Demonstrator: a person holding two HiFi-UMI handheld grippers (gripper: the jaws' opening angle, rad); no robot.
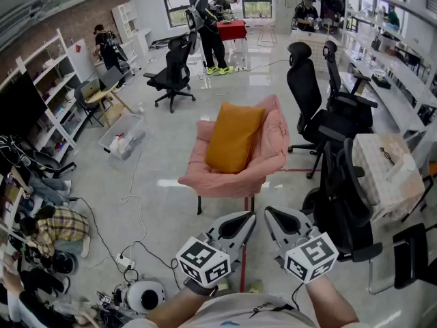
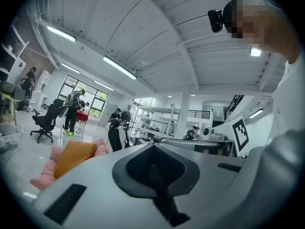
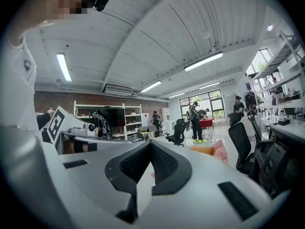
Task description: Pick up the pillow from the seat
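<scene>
Nearest, at the bottom of the head view, a person's two forearms hold the claws side by side, pointing fwd and roughly level. Left claw [image 1: 246,219]: jaws pressed together, nothing btwn them. Right claw [image 1: 272,214]: same, jaws closed tight w/ nothing pinched. Each has a cube w/ black-and-white square markers at its back end.

Beyond the claw tips is bare pale floor. To the left, cables and a power strip [image 1: 123,258] trail across it. To the right, close by, stand a black office chair [image 1: 345,203] and a small table [image 1: 382,169] w/ a patterned cloth.

Middle distance, straight ahead: a pink seat [image 1: 212,182] on thin dark legs. The pillow [image 1: 232,137], mustard-orange, is propped upright against the seat's back, its lower edge on the cushion. Both claws are well apart from it, w/ no contact. The left gripper view shows the pillow low on the left. The right gripper view shows only a sliver of it, just right of the jaws.

Farther off: more black office chairs, shelves [image 1: 48,94] along the left wall, and people standing near a red table [image 1: 232,29] by the windows.

Progress, as a judgement: not started. The pillow sits untouched on the seat. Left to do: close the gap, spread at least one claw, pinch the pillow (prob. at an upper corner or edge) and lift it clear. It looks soft and bulky, so both claws may be needed.
</scene>
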